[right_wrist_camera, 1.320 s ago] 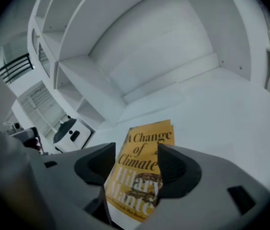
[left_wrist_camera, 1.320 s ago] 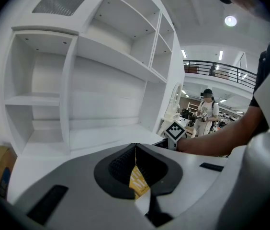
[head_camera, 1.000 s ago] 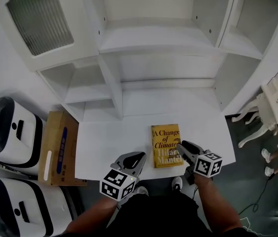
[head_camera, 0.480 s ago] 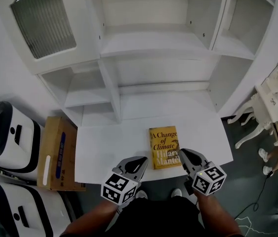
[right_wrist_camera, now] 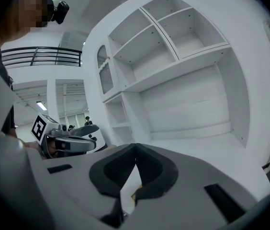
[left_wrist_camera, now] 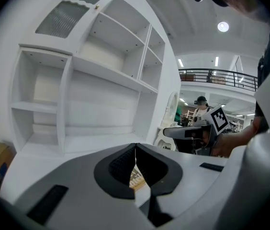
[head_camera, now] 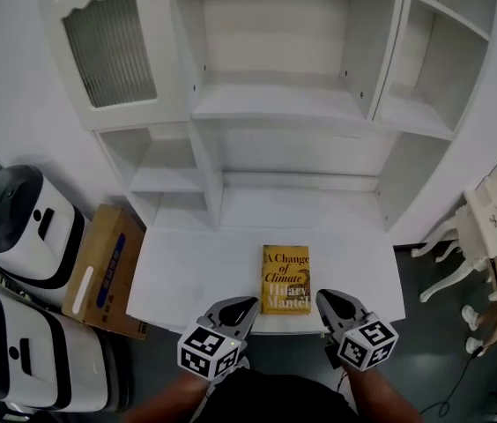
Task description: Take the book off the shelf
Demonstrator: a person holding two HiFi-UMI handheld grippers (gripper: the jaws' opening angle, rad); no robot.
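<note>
Book flat on ledge, a gripper at each near corner

Book (head_camera: 285, 279) lies cover-up on the shelf unit's ledge (head_camera: 187, 271), long axis 12-to-6, near the front edge. We note the left gripper (head_camera: 248, 304) at its 7 o'clock and the right gripper (head_camera: 322, 296) at 5 o'clock. Both have jaws pressed together, holding nothing. We judge neither clearly nearer

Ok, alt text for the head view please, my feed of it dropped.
A yellow book lies flat near the front edge of the ledge of a white shelf unit. The left tool and right tool hover just short of that edge, either side of the book's near end, both shut and holding nothing.
</note>
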